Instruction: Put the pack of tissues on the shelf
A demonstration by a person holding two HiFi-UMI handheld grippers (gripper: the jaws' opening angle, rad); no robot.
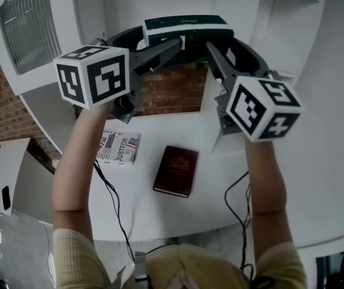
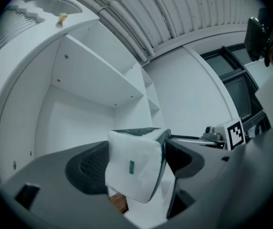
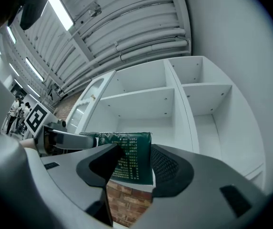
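The pack of tissues [image 1: 187, 29] is dark green with white ends and is held up in front of the white shelf unit [image 1: 130, 2]. My left gripper [image 1: 163, 46] is shut on its left end. The pack's white end [image 2: 134, 168] fills the gap between the jaws in the left gripper view. My right gripper [image 1: 219, 48] is shut on the other end, where the printed green face [image 3: 129, 159] sits between its jaws. The open shelf compartments [image 3: 146, 97] lie straight behind the pack.
On the white table [image 1: 178, 212] below lie a dark red book [image 1: 176, 170] and a printed magazine [image 1: 118, 147]. A red brick wall [image 1: 175, 89] shows under the shelf unit. Cables [image 1: 115, 209] hang from both grippers towards the person's body.
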